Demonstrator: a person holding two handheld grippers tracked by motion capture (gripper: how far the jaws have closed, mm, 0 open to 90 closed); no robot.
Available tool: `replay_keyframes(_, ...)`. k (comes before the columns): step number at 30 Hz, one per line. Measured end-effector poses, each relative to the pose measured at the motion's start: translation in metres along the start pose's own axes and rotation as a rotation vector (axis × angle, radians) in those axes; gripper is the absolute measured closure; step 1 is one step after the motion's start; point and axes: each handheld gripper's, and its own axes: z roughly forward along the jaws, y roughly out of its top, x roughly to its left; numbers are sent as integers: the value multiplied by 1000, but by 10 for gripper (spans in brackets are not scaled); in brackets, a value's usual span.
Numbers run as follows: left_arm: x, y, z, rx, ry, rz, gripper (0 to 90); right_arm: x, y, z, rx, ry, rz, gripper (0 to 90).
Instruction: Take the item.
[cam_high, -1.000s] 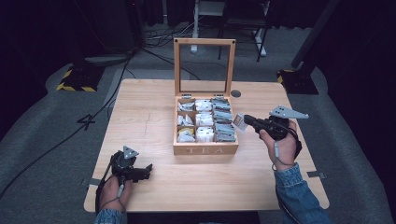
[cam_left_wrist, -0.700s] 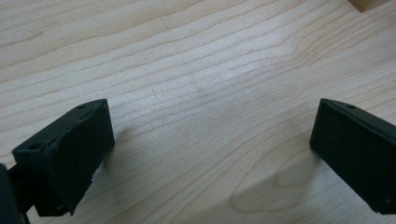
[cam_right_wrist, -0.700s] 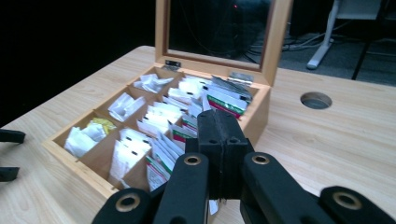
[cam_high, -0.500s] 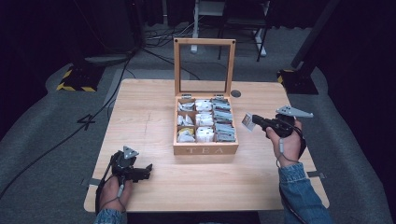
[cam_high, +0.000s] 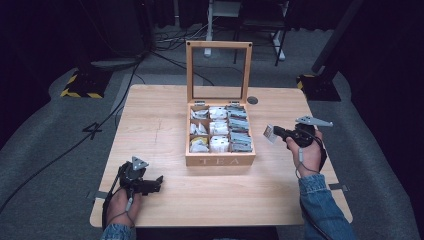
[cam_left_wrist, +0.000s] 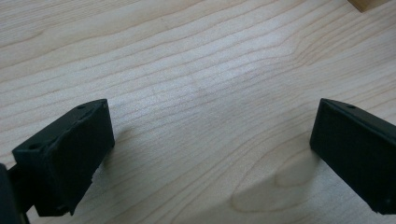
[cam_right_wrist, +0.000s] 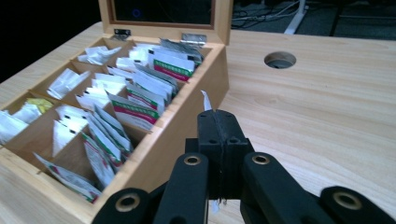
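worktop (cam_high: 165, 110): pale wood grain | tea box (cam_high: 220, 161): light wood | sachets (cam_right_wrist: 140, 100): white with green-red bands | fingers (cam_right_wrist: 208, 128): black | held sachet (cam_high: 269, 132): white

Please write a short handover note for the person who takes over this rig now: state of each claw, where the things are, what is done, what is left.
Right claw: shut on a tea bag, held above the table just right of the tea box.
Left claw: open, holds nothing, low over the table's near left corner.
Tea box: lid upright, compartments hold many sachets.
Done: one tea bag is out of the box.
Left: probably set it down on the table.
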Motion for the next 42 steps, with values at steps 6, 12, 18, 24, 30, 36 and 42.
replay_keyframes(6, 0, 0, 0, 0, 0, 0, 0, -8, -7, 6, 25, -23, 12, 900)
replay_keyframes(12, 0, 0, 0, 0, 0, 0, 0, -16, -13, 11, 52, -38, 32, 900)
replay_keyframes(18, 0, 0, 0, 0, 0, 0, 0, -22, -18, 16, 86, -52, 46, 900)
replay_keyframes(24, 0, 0, 0, 1, 0, 0, 0, -28, -22, 19, 117, -71, 68, 895)
replay_keyframes(30, 0, 0, 0, 0, 0, 0, 0, -34, -26, 21, 152, -95, 93, 873)
replay_keyframes(36, 0, 0, 0, 0, 0, 0, 0, -40, -30, 22, 180, -115, 112, 869)
replay_keyframes(42, 0, 0, 0, 0, 0, 0, 0, -45, -36, 27, 225, -148, 109, 736)
